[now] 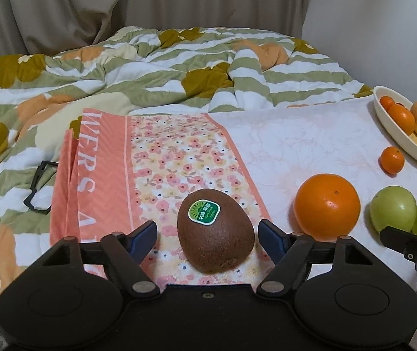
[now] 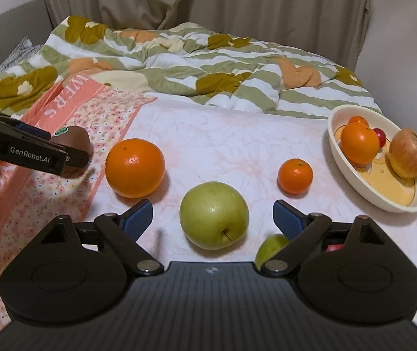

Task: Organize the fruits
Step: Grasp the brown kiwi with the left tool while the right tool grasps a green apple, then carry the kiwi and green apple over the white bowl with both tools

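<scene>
A brown kiwi point(image 1: 215, 231) with a green sticker lies on the flowered cloth between the fingers of my left gripper point(image 1: 208, 238). The jaws stand open with a gap on each side of the fruit. My right gripper point(image 2: 212, 219) is open around a large green apple point(image 2: 213, 215), its pads clear of the skin. A big orange point(image 2: 134, 167) sits left of the apple, a small mandarin point(image 2: 295, 176) to its right. The cream bowl point(image 2: 383, 201) at the right holds an orange, a reddish apple and small fruits. A second green fruit point(image 2: 271, 248) peeks out under the right finger.
A striped, flowered quilt point(image 1: 150, 67) is bunched behind the cloth, with curtains and a wall beyond. A pink lettered cloth point(image 1: 91, 175) covers the left part of the surface. A black frame point(image 1: 37, 187) lies at its left edge.
</scene>
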Demonstrator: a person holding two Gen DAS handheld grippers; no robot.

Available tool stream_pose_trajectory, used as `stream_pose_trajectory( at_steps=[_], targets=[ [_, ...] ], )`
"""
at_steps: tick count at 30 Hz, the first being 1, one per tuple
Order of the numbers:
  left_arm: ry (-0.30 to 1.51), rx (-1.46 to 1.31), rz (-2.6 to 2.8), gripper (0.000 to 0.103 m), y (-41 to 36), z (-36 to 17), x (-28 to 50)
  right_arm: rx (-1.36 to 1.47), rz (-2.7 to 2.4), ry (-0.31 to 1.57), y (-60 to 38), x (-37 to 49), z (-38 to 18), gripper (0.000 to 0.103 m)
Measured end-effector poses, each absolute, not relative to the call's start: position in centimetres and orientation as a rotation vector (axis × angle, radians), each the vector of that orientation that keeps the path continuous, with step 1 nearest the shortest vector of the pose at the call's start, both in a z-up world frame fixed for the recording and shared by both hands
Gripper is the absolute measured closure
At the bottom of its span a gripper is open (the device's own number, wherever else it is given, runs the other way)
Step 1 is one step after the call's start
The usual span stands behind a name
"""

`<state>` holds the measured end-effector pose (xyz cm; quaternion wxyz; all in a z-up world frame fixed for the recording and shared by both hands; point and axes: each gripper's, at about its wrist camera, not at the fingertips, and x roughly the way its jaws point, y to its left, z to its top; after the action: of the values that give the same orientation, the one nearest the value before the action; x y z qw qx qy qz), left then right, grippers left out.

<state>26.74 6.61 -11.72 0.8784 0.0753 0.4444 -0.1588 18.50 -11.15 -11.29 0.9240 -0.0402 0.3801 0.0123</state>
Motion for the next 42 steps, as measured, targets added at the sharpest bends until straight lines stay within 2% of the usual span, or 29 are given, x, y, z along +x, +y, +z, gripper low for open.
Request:
stream_pose_trajectory(
  at_steps=[8, 9, 16, 30, 34, 42],
  targets=[
    [0.934, 0.173, -0.344, 0.038, 6.0, -12.5, 27.3, -0.131, 0.052, 0.807, -11.0, 19.6, -12.0, 0.008],
    [0.932, 0.174, -0.352, 0.042, 6.0, -12.5, 27.3, -0.137, 0.054, 0.809, -11.0, 19.7, -12.0, 0.008],
    [0.933, 0.185, -0.354, 0.043, 6.0, -12.4, 27.0, -0.172, 0.073, 0.831, -10.7, 20.2, -12.4, 0.018],
    [0.932, 0.146, -0.328, 0.043, 7.4, -11.6, 24.5, -0.205, 0.094, 0.845, -10.7, 20.8, -13.1, 0.024],
    [0.922, 0.136, -0.326, 0.043, 7.6, -11.1, 23.7, -0.226, 0.097, 0.844, -10.6, 20.7, -13.2, 0.032],
    [0.888, 0.116, -0.326, 0.043, 7.9, -9.7, 21.9, -0.218, 0.106, 0.815, -10.5, 19.5, -12.2, 0.032]
  ],
)
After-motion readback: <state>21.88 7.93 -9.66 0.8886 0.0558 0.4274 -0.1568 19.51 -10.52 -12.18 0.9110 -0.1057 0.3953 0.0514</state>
